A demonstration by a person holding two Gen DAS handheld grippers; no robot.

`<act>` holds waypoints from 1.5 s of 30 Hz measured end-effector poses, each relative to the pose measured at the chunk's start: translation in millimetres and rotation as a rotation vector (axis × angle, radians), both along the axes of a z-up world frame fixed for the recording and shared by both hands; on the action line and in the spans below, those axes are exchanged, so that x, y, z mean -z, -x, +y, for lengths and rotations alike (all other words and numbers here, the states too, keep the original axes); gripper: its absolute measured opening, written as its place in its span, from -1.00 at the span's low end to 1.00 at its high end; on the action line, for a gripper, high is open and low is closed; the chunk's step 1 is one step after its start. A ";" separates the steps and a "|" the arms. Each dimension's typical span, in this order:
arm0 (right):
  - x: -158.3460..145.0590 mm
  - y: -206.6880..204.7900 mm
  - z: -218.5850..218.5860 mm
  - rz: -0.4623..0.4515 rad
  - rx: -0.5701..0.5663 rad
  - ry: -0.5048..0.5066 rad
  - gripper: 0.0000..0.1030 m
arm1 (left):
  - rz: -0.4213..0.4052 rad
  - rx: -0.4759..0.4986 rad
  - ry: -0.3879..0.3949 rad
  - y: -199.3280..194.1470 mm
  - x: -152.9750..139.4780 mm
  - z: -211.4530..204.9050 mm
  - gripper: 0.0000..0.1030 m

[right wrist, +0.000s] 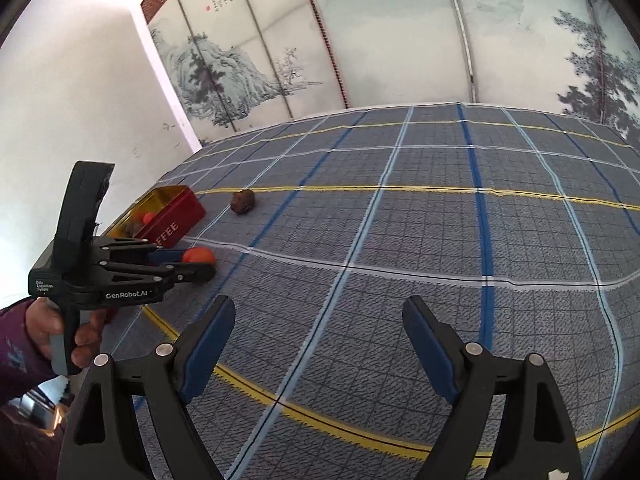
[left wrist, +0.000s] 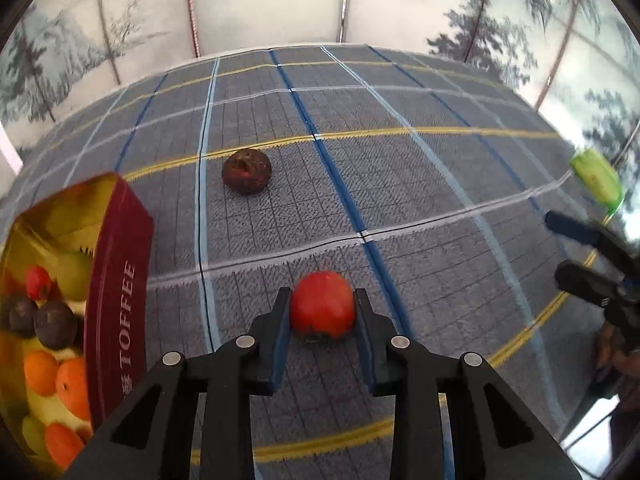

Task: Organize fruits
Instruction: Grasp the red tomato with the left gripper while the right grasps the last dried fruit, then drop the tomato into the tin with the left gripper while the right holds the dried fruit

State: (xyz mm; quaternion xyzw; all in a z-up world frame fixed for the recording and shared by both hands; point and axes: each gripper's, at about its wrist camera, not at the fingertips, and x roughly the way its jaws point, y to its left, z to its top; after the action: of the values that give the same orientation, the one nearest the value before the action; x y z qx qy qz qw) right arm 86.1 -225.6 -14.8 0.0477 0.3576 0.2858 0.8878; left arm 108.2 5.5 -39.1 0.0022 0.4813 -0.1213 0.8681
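Observation:
My left gripper is shut on a red-orange fruit just above the plaid tablecloth; it also shows in the right wrist view with the red fruit. A dark brown fruit lies further out on the cloth, and shows in the right wrist view. A red "TOFFEE" tin at the left holds several orange, green and dark fruits; it shows in the right wrist view. My right gripper is open and empty over the cloth, and shows in the left wrist view.
A blurred green object sits at the far right near the table's edge. The blue-grey plaid tablecloth covers the table. A painted folding screen stands behind it.

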 end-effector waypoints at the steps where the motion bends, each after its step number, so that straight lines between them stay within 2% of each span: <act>1: -2.3 -2.3 1.0 0.013 -0.008 -0.007 0.62 | -0.009 -0.007 0.016 2.1 -2.4 2.3 -0.41; 4: -18.9 -12.1 14.0 0.017 -0.067 -0.015 0.62 | -0.040 -0.031 0.076 16.5 -14.8 12.8 -0.41; 5: -26.7 -16.8 23.0 0.006 -0.103 -0.011 0.65 | -0.044 -0.042 0.105 21.9 -19.1 18.3 -0.40; 6: -33.7 -21.8 34.0 -0.013 -0.135 0.001 0.78 | -0.050 -0.054 0.121 27.0 -23.5 24.0 -0.40; 8: -44.5 -36.4 62.5 -0.057 -0.200 0.032 0.86 | -0.063 -0.072 0.126 33.4 -28.9 30.2 -0.40; 10: -47.1 -53.2 91.2 -0.074 -0.264 0.060 0.86 | -0.063 -0.095 0.132 38.1 -31.5 41.4 -0.40; 14: -32.9 -90.0 164.1 -0.085 -0.360 0.177 0.86 | -0.076 -0.146 0.159 44.8 -41.4 67.7 -0.40; 17: -19.2 -108.3 191.6 -0.085 -0.361 0.239 0.86 | -0.093 -0.193 0.145 53.4 -42.7 92.1 -0.39; 20: 1.6 -127.9 211.1 -0.041 -0.351 0.325 0.81 | -0.095 -0.242 0.132 67.7 -46.3 119.0 -0.39; 22: 11.1 -136.4 214.1 0.020 -0.381 0.306 0.38 | -0.084 -0.274 0.127 72.5 -44.2 136.8 -0.39; 23: 16.8 -138.2 216.5 0.042 -0.375 0.324 -0.05 | -0.077 -0.292 0.121 73.2 -39.6 144.6 -0.39; 24: 15.5 -136.5 215.3 0.025 -0.358 0.330 -0.30 | -0.078 -0.302 0.117 79.2 -44.0 149.8 -0.39; 25: 14.5 -136.8 211.2 0.051 -0.356 0.304 -0.35 | -0.081 -0.317 0.111 82.9 -48.8 156.7 -0.39; 26: 11.3 -133.3 204.6 0.064 -0.349 0.263 -0.36 | -0.083 -0.328 0.104 84.5 -47.0 162.5 -0.39; 30: -7.8 -92.7 169.0 -0.001 -0.282 0.180 -0.36 | -0.094 -0.348 0.096 98.7 -48.4 178.8 -0.39; 32: -10.5 -66.8 147.2 -0.020 -0.242 0.181 -0.36 | -0.084 -0.348 0.076 98.1 -43.7 182.8 -0.39; 38: -3.2 -21.3 99.1 -0.017 -0.141 0.157 -0.36 | -0.042 -0.342 0.096 102.5 -30.7 187.2 -0.39; 45: 1.0 -20.7 84.1 0.004 -0.093 0.117 -0.36 | -0.033 -0.306 0.120 95.3 -29.3 175.6 -0.39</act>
State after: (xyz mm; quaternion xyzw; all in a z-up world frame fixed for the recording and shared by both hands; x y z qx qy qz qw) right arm 106.8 -141.5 -15.8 -0.0205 0.3775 0.3053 0.8740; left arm 12.8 181.1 -9.8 -0.1213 0.4537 -0.0160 0.8827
